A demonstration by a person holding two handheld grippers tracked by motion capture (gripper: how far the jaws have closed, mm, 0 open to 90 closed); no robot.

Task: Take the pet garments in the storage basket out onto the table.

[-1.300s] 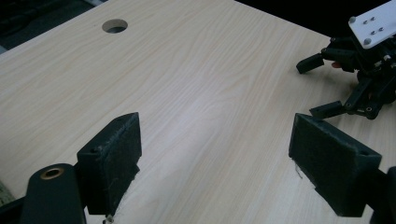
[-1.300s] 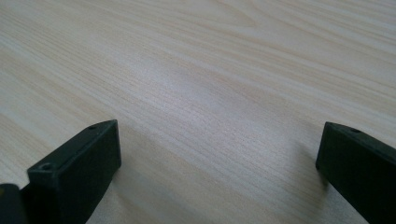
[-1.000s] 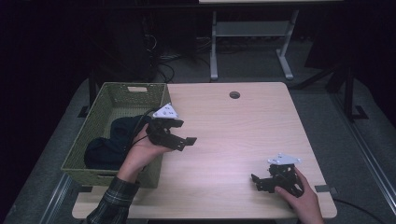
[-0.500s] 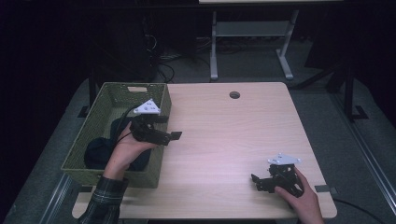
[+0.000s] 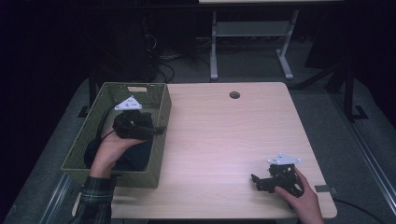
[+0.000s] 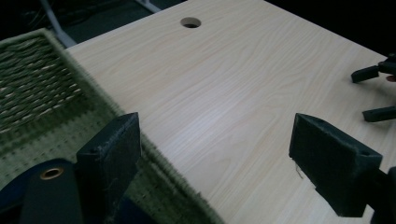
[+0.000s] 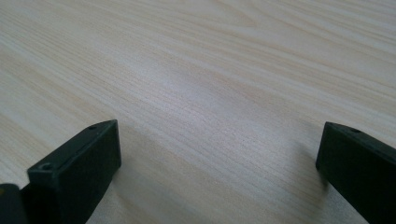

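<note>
Swinging back over the basket [image 5: 159,100], the left claw [image 5: 156,130], jaws spread and empty, now hovers above the dark cloth [image 5: 135,156], probably about to grab it.

Both grippers are built in black: the left gripper [image 5: 156,129] and the right gripper [image 5: 256,182] are each topped by a grey three-cornered plate. Thick, blocky black jaws are seen, with a small screw hole near one tip. A plaid sleeve [image 5: 95,200] is worn on the left forearm.
</note>
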